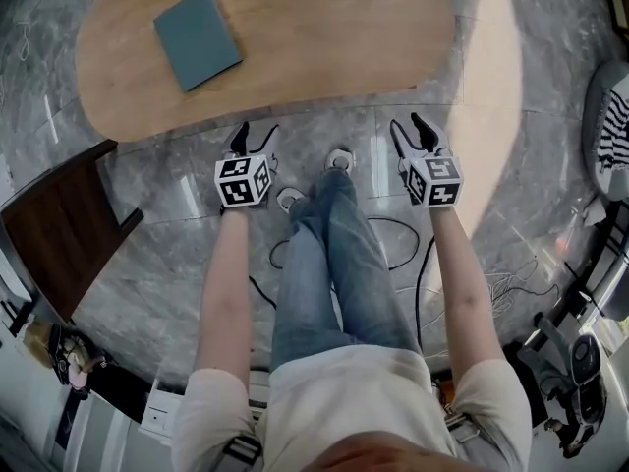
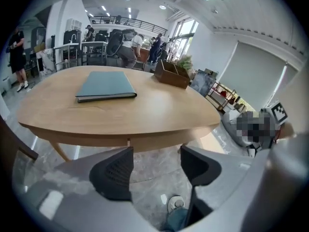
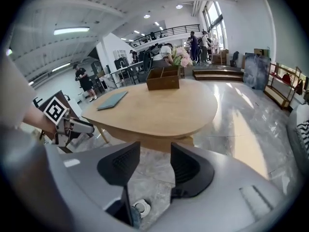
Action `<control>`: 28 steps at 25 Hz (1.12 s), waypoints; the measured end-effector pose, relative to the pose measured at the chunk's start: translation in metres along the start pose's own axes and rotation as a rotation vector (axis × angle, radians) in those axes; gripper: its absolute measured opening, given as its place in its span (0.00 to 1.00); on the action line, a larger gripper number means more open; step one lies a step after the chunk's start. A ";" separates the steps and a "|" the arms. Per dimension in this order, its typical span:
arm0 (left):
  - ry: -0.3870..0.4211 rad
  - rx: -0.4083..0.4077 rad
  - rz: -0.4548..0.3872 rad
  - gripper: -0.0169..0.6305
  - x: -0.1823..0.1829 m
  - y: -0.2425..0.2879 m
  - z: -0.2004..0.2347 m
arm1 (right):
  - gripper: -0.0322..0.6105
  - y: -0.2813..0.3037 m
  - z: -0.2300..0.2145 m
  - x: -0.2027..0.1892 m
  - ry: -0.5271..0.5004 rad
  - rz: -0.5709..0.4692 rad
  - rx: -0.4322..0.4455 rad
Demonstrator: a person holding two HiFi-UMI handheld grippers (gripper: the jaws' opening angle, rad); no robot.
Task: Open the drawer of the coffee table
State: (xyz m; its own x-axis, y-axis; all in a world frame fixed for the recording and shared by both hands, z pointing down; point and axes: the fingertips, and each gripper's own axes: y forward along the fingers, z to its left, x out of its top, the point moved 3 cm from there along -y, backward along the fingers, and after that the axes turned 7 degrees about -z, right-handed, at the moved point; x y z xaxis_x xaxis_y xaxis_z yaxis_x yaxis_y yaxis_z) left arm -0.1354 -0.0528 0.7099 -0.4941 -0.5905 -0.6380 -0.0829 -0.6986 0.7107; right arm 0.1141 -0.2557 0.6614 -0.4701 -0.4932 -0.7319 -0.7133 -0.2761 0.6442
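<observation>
Coffee table (image 1: pixel 295 57) just ahead of me, its drawer untouched.
A faint seam (image 2: pixel 128 141) in the near edge may be the drawer front, though I can't be sure. A teal book (image 1: pixel 198 37) lies on the surface. The left tongs (image 1: pixel 254 136) and right tongs (image 1: pixel 408 126) hang just short of the edge, released and empty.

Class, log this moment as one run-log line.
left gripper: open, empty | right gripper: open, empty | coffee table: untouched, ahead of both | teal book: on top
</observation>
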 end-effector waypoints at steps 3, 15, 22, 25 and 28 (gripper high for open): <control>0.027 0.008 0.019 0.56 -0.008 0.020 0.010 | 0.42 0.017 -0.009 -0.018 -0.016 0.036 0.000; 0.046 0.017 -0.032 0.79 -0.008 0.067 0.020 | 0.61 0.074 -0.054 -0.054 -0.035 0.129 -0.014; 0.030 0.032 -0.066 0.79 0.001 0.085 0.017 | 0.64 0.094 -0.069 -0.046 -0.095 0.113 -0.037; 0.049 0.042 -0.061 0.79 -0.001 0.089 0.015 | 0.64 0.101 -0.071 -0.041 -0.137 0.112 -0.033; 0.060 0.055 -0.054 0.79 -0.003 0.090 0.016 | 0.61 0.107 -0.070 -0.038 -0.144 0.110 -0.021</control>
State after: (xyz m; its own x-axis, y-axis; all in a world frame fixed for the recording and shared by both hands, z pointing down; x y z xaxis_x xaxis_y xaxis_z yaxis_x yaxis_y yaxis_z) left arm -0.1552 -0.1070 0.7808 -0.4351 -0.5772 -0.6910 -0.1563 -0.7074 0.6893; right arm 0.0917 -0.3242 0.7736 -0.6153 -0.3990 -0.6798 -0.6431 -0.2447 0.7256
